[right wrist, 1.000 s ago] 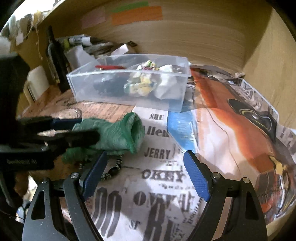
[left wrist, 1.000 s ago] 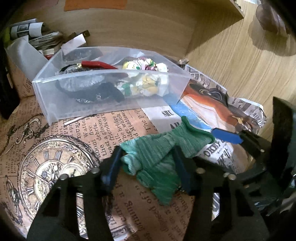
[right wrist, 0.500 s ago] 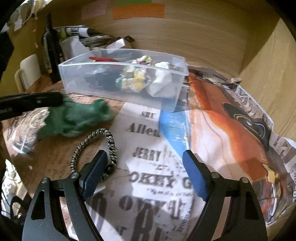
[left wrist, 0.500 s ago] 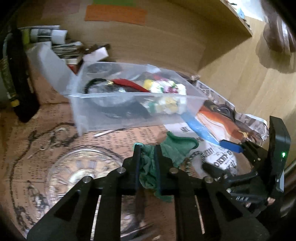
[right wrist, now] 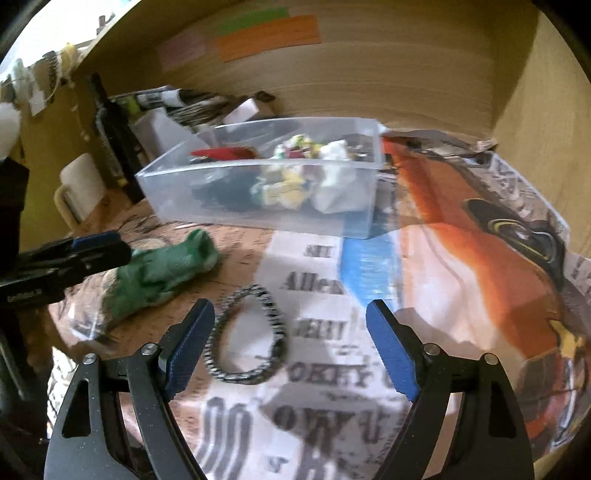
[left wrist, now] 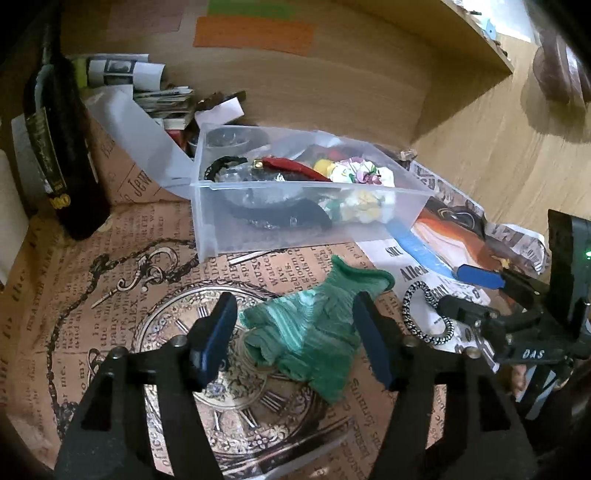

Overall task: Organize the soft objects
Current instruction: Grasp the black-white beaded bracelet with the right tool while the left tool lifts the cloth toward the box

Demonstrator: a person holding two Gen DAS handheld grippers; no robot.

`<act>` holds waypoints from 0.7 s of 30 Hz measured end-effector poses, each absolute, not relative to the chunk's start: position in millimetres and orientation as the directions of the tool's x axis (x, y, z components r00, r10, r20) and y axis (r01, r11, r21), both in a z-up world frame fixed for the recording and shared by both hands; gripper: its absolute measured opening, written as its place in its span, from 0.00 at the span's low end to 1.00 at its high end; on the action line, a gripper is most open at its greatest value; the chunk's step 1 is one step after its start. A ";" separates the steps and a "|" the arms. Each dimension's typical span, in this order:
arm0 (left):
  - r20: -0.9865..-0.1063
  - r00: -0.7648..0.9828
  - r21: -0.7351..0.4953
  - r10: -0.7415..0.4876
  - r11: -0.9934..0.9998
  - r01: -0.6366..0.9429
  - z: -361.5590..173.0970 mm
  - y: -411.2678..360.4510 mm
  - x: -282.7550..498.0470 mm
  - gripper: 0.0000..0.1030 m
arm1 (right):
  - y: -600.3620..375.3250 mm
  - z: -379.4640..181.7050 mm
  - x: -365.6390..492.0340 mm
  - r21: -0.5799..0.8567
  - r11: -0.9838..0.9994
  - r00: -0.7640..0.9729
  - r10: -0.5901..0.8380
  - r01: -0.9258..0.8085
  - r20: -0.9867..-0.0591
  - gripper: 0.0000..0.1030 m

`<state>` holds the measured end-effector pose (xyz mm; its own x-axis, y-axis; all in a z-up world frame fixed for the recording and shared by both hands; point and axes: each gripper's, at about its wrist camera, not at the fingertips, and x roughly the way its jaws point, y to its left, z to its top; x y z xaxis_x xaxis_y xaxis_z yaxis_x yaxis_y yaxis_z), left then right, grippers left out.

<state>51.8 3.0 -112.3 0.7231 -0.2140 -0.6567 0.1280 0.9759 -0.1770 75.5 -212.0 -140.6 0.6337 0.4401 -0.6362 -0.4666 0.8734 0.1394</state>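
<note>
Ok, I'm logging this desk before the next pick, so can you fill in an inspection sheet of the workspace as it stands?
Surface: desk covered in printed paper, newsprint and clock motifs.
Job's things: green cloth crumpled on the paper; black-and-white braided band lying flat beside it; clear plastic bin holding soft items.
Clutter: dark bottle, stacked papers behind the bin.
Grippers: left gripper open, fingers either side of the cloth; right gripper open around the band.
Cables: nothing seen.
Surroundings: wooden walls, coloured sticky notes.
</note>
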 end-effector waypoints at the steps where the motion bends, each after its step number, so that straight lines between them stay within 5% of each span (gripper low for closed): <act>1: -0.663 0.716 -0.180 -0.219 0.975 0.132 -114.2 2.0 53.3 0.64 | -208.5 -141.8 74.6 0.138 0.870 0.628 0.444 -0.474 -0.640 0.80; 8: -0.712 0.666 -0.191 -0.224 0.974 0.123 -139.7 -4.4 66.3 0.68 | -187.8 -156.0 70.6 0.091 0.851 0.607 0.439 -0.517 -0.663 0.79; 12: -0.698 0.684 -0.176 -0.210 0.977 0.120 -144.8 -7.3 66.3 0.66 | -177.3 -159.0 65.6 0.020 0.846 0.628 0.412 -0.533 -0.660 0.60; 21: -0.687 0.684 -0.203 -0.247 0.968 0.147 -142.4 -6.1 66.2 0.37 | -182.7 -156.8 73.4 0.054 0.841 0.620 0.438 -0.538 -0.651 0.23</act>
